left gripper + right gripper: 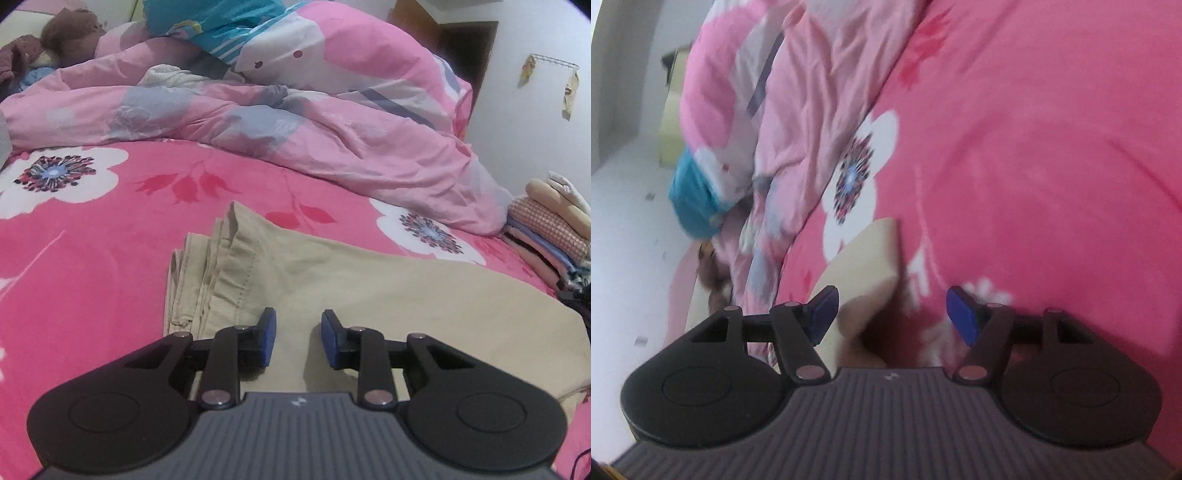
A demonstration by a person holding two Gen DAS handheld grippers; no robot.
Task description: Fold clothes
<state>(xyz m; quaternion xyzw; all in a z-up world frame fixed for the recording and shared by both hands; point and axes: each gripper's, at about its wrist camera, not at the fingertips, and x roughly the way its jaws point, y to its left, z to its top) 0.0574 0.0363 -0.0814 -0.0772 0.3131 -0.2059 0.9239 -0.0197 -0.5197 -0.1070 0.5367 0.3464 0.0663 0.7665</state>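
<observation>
Beige trousers [369, 288] flat on bedsheet [92, 258] — under open left hand-held gripper [298, 338].

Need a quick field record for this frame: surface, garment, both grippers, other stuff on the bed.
surface: pink floral bedsheet
garment: beige trousers, lying flat on the sheet, elastic waistband to the left
left gripper: open, empty, over the trousers
right gripper: open, empty, a beige corner of the garment ahead between its fingers; view blurred
folded stack: on the bed's right edge, several garments
duvet: pink, bunched behind the trousers
plush toy: brown, far left at the head of the bed
</observation>
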